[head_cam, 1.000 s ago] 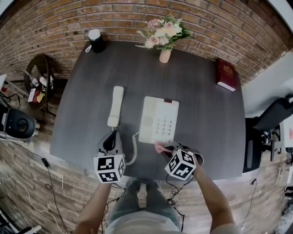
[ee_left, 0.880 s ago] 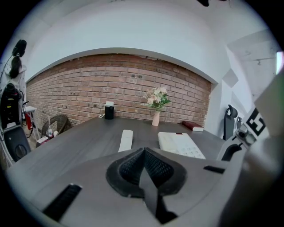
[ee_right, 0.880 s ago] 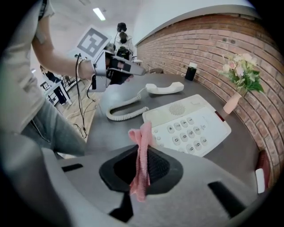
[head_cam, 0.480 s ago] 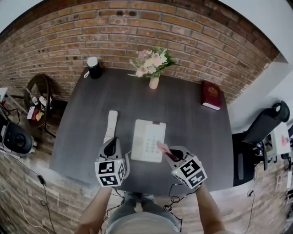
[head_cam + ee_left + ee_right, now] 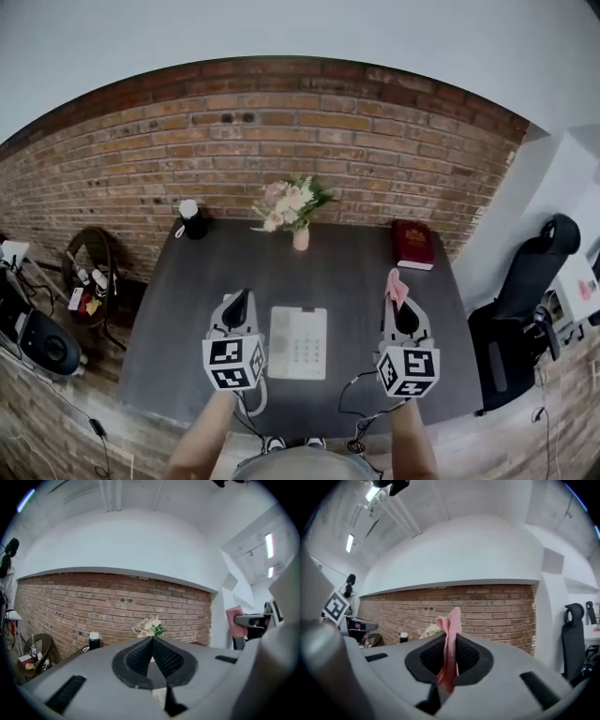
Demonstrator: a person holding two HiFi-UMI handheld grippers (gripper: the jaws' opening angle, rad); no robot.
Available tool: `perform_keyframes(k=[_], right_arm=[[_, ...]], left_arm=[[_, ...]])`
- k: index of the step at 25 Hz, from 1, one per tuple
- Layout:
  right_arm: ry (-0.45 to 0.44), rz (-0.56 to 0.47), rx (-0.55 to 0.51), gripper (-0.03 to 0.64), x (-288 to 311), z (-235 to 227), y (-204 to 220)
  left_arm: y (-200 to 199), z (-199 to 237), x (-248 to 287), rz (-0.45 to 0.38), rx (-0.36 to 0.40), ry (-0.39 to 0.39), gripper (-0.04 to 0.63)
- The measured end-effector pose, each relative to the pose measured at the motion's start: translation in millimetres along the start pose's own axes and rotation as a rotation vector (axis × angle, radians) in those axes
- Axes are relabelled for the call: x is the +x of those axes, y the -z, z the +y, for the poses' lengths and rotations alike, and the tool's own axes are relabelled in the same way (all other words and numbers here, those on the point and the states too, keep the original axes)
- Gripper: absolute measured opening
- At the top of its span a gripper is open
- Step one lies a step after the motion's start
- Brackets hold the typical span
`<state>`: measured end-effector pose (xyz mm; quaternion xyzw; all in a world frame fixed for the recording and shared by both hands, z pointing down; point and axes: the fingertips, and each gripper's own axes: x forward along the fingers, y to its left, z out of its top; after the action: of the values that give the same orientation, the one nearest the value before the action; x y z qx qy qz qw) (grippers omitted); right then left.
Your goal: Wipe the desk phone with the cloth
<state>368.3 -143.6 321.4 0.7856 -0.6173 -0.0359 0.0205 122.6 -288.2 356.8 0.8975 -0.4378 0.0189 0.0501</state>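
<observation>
The white desk phone (image 5: 298, 342) lies on the dark desk (image 5: 352, 272), between my two grippers and below them. My left gripper (image 5: 236, 296) is held up over the phone's left side, shut with nothing between its jaws (image 5: 151, 640). The handset is hidden under it. My right gripper (image 5: 397, 300) is raised to the right of the phone, shut on the pink cloth (image 5: 395, 281), which sticks up from the closed jaws. The right gripper view shows my right gripper (image 5: 449, 641) pinching the cloth (image 5: 450, 625) upright. Both grippers point level at the brick wall.
A vase of flowers (image 5: 292, 211) stands at the desk's back middle, a black cup with a white lid (image 5: 190, 220) at the back left, a red book (image 5: 412, 245) at the back right. An office chair (image 5: 539, 272) is right of the desk, a round side stand (image 5: 89, 277) left.
Both grippers rose from the desk's front edge into the air. The right one moved right, off the phone, with the cloth still in it. The head view tilted up toward the wall.
</observation>
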Motion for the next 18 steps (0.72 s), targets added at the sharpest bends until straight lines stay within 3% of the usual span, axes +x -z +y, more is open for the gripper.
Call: perform_keyframes(k=[4,18], right_arm=[[0.111,-0.032,0.025,0.021,-6,-19,-5],[0.198,-0.033,0.038,0.017,-21,-38,-6]], left_arm=[[-16,-10,9,-0.025,0.001,0.015,-0.003],[3,-21,13,0.013,-0.034,0.024,-0.002]])
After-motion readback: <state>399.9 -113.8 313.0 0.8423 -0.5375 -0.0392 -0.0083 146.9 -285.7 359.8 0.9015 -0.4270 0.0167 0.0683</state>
